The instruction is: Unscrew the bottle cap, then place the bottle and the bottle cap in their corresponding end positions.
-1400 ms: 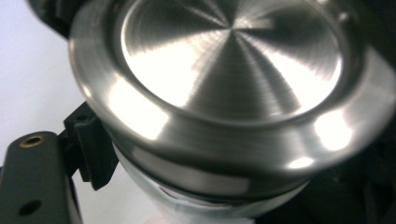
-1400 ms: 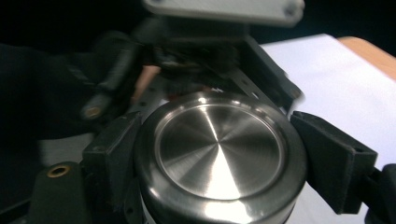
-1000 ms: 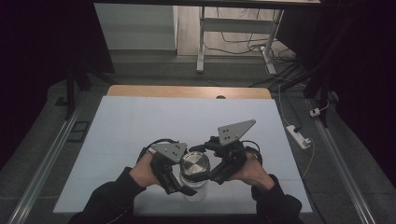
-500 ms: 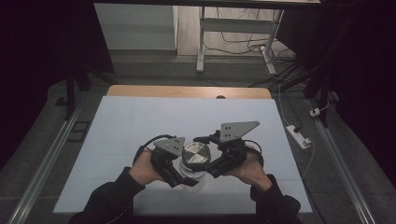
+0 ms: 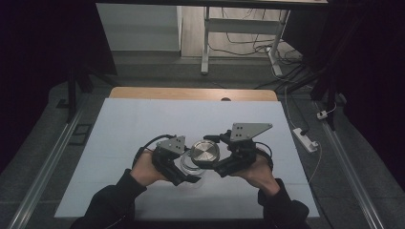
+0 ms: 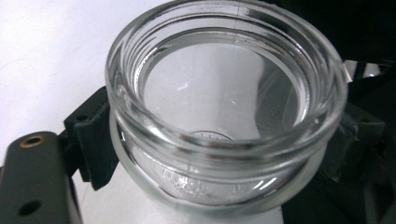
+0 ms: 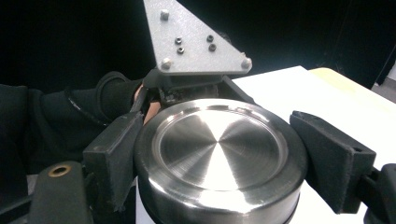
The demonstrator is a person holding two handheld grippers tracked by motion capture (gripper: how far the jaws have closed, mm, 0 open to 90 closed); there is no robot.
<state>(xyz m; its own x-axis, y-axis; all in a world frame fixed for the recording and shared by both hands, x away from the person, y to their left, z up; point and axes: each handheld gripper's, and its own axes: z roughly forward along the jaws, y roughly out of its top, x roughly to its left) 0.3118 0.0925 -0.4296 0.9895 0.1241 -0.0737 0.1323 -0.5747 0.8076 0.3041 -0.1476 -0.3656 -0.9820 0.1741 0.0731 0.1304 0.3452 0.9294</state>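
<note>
A clear glass jar with a threaded, uncovered mouth sits between the jaws of my left gripper, which is shut on its body just below the rim. In the high view the jar shows faintly at the table's near middle, held by the left gripper. A round brushed-metal lid is clamped at its sides by my right gripper. From above, the lid is off the jar, just up and right of its mouth, in the right gripper.
The white table top spreads wide around both hands, with a wooden strip at its far edge. A white power strip lies off the right edge. The left gripper's grey plate stands close behind the lid.
Both hands have drifted slightly toward the far side. The lid has shifted with the right gripper, away from the jar's mouth, and the jar's rim now shows beside it.
</note>
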